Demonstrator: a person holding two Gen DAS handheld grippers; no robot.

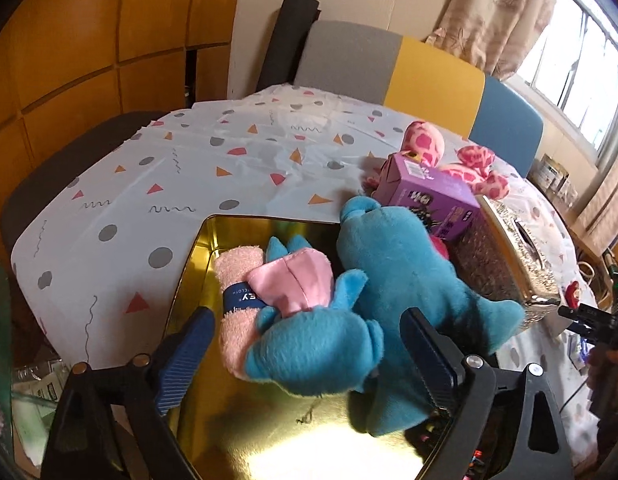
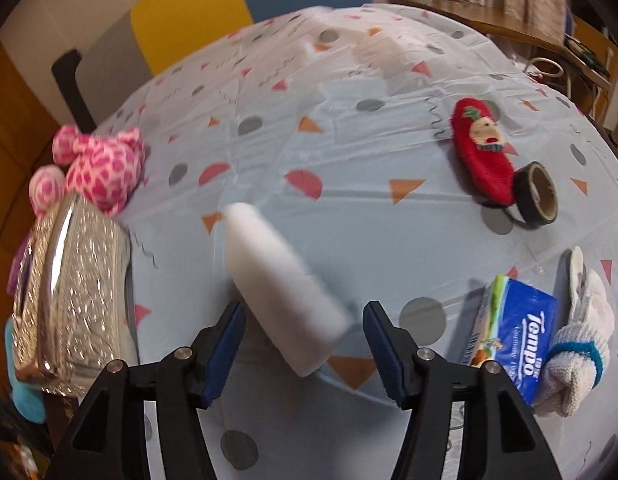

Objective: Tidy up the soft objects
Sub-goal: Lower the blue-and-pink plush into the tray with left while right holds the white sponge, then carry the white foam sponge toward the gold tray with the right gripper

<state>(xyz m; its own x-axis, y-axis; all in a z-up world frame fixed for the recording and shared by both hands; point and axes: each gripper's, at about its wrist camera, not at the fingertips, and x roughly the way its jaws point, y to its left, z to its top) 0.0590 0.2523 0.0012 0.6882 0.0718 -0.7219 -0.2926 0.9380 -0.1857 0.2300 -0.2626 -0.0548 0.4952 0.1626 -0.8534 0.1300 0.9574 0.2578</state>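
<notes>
Plush first: the big blue toy (image 1: 405,264) I judge light and squashy, best pinched on a limb or its thick middle; it slumps over the rim of the gold tin (image 1: 197,256). Inside that tin lie a smaller blue plush (image 1: 313,344) in a pink dress and a rolled pink cloth (image 1: 237,276). My left claw (image 1: 305,344) stands wide around the small plush, pads clear. The white foam block (image 2: 281,280), blurred, sits between my right claw's (image 2: 305,344) half-parted pads, untouched as far as I see.
</notes>
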